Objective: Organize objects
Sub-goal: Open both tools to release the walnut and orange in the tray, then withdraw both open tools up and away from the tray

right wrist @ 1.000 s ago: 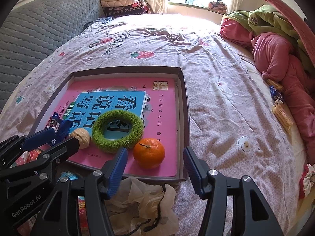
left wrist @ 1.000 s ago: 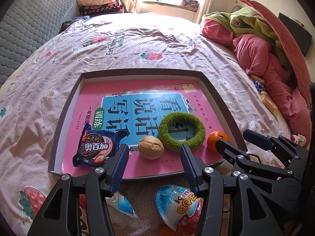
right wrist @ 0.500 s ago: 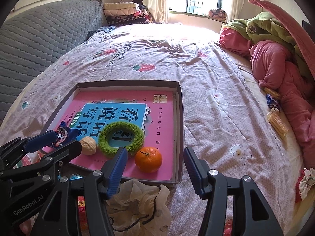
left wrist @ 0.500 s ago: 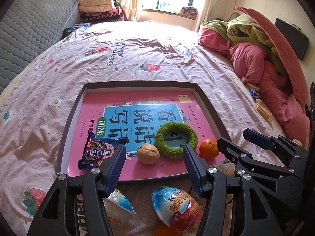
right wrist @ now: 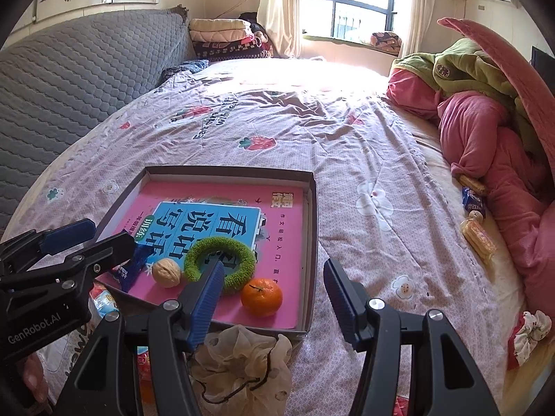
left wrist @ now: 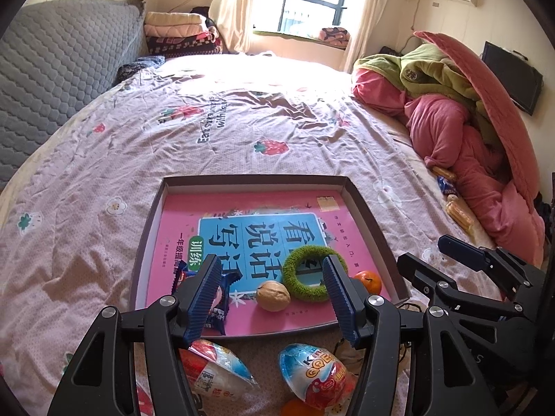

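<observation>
Nearest the cameras, loose items lie on the bed in front of the tray: a toy egg [left wrist: 314, 376], a wrapped snack [left wrist: 216, 367] and, in the right view, a crumpled bag [right wrist: 242, 364]. The left gripper [left wrist: 272, 300] hangs above them with its fingers spread and nothing between them; the right gripper [right wrist: 272, 301] is likewise spread and empty.

Just beyond, the tray [left wrist: 373, 228] holds a pink book [left wrist: 249, 208], and on the book's near edge sit a cookie pack [left wrist: 216, 298], a walnut [left wrist: 273, 300], a green ring [left wrist: 308, 272] and an orange [right wrist: 262, 296]. The orange looks to touch the ring, though the fisheye makes this hard to judge.

Farther off, the bed [left wrist: 242, 121] runs to piled blankets [left wrist: 468, 104].

Risks: the egg is smooth and rounded, so it may squirt from a spread-finger pinch. The walnut and orange can roll if the tray is nudged. The two grippers are near each other and could collide.
</observation>
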{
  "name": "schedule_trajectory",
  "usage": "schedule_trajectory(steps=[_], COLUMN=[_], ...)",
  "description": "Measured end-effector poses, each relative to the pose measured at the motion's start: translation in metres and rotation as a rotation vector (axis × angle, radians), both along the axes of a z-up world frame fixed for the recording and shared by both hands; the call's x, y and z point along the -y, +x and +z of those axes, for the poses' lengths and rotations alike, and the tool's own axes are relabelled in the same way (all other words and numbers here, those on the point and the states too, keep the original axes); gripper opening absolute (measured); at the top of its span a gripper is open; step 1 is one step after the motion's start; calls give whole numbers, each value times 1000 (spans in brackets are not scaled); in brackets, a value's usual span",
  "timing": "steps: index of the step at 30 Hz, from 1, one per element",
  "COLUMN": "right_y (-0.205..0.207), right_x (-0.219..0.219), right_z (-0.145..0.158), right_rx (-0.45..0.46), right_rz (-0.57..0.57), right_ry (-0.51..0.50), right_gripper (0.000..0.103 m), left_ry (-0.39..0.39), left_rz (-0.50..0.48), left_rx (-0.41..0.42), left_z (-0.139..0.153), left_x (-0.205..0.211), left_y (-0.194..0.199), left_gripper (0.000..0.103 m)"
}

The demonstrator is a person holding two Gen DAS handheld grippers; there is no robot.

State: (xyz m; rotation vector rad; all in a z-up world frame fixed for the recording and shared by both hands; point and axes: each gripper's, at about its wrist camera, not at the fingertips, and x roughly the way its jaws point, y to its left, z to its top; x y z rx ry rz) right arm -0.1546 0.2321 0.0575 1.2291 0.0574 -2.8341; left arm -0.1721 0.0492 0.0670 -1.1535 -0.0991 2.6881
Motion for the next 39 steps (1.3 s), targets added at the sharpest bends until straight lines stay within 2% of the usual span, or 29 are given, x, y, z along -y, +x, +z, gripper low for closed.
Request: schedule_trajectory(steps=[16,39], right_y=[27,83], right_x=[20,47], right_z=[49,64], right_rx=[-122,-175], right_rz=[62,125], right_ry=[-26,0], right_gripper=[64,69], left_ry=[9,-27], left_rz=[39,49], left_rx=[-59,-102], left_z=[28,35], left_x=[28,34], left_y=[28,88], left_gripper=[63,63])
